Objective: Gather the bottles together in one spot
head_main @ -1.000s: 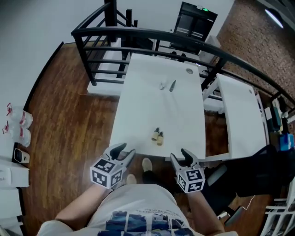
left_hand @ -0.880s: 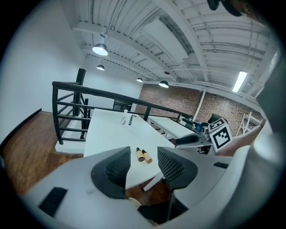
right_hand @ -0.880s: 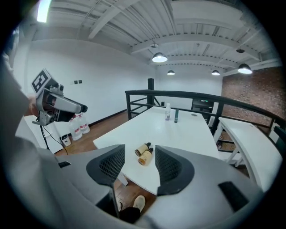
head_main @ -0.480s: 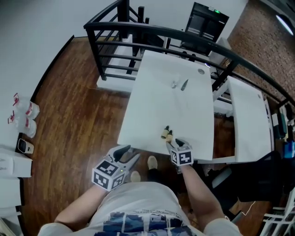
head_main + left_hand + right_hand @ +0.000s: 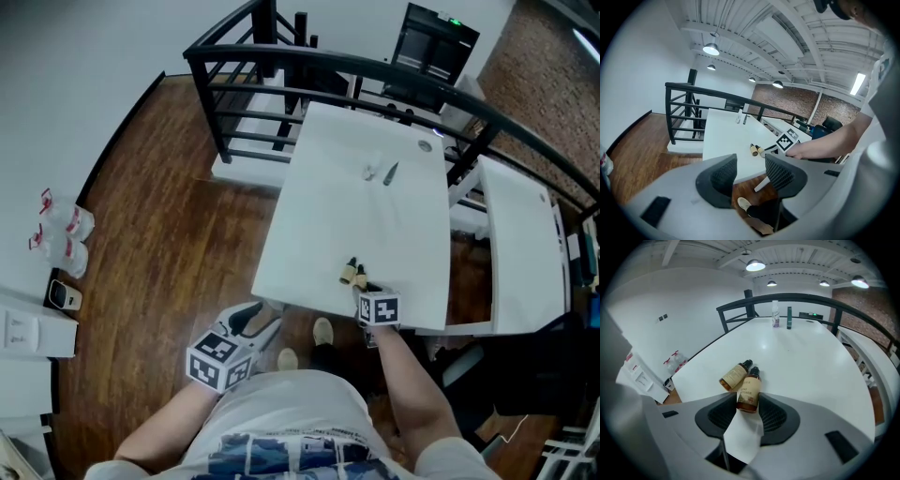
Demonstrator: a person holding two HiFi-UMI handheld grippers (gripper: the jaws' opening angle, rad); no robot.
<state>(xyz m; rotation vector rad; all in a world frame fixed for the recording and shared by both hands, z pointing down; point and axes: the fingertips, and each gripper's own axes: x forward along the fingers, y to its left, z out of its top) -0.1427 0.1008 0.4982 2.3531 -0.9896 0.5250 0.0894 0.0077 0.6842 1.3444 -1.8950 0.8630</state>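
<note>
Two small amber bottles with black caps lie side by side near the front edge of the white table [image 5: 375, 216]. In the right gripper view the right-hand amber bottle [image 5: 750, 389] lies with its base between my right gripper's [image 5: 749, 405] pads, which are closing and touch its sides. The other amber bottle [image 5: 733, 376] lies just to its left. In the head view my right gripper [image 5: 367, 287] reaches over the table edge at this pair [image 5: 354, 274]. A clear bottle [image 5: 775, 314] and a dark green bottle [image 5: 789, 318] stand at the far end. My left gripper [image 5: 258, 319] hangs open and empty below the table edge.
A black railing [image 5: 309, 67] runs round the table's far side. A second white table [image 5: 514, 234] stands to the right. The person's shoes [image 5: 322, 330] and wood floor [image 5: 178, 234] show below the front edge. Small items sit on a white shelf [image 5: 37, 309] at the left.
My right gripper has moved forward from below the table edge to the amber pair, and its jaws have narrowed around the right-hand bottle. The left gripper has stayed low and open.
</note>
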